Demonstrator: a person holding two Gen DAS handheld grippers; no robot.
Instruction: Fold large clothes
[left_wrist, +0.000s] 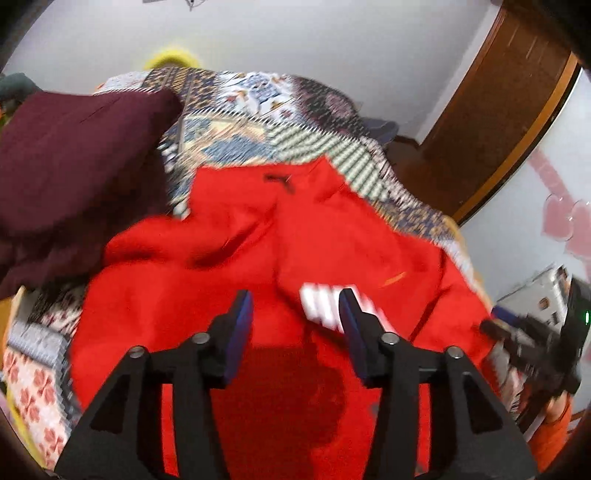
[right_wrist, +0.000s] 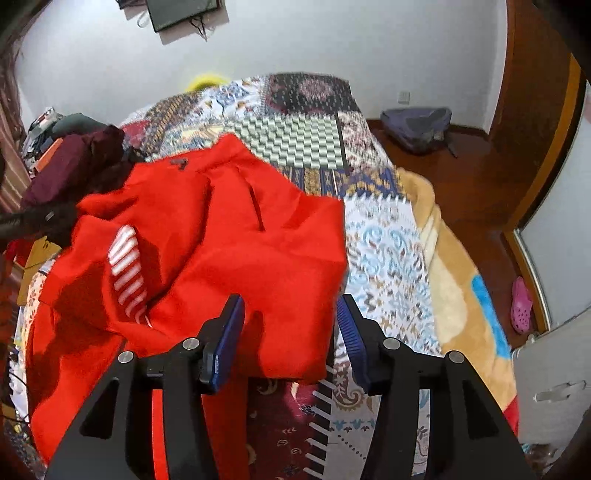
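Note:
A large red garment (left_wrist: 258, 251) lies crumpled on a bed with a patchwork quilt (left_wrist: 258, 122); it has a red-and-white striped cuff (left_wrist: 325, 302). My left gripper (left_wrist: 295, 314) is open and empty, hovering above the garment's middle, next to the cuff. In the right wrist view the same red garment (right_wrist: 221, 229) is partly folded over itself, with the striped cuff (right_wrist: 127, 273) at its left. My right gripper (right_wrist: 290, 317) is open and empty over the garment's near right corner. The right gripper also shows at the right edge of the left wrist view (left_wrist: 532, 350).
A dark maroon garment (left_wrist: 74, 166) lies on the bed to the left, also in the right wrist view (right_wrist: 74, 162). A tan blanket (right_wrist: 454, 280) hangs off the bed's right side. A backpack (right_wrist: 417, 125) and a pink shoe (right_wrist: 521, 306) lie on the wood floor.

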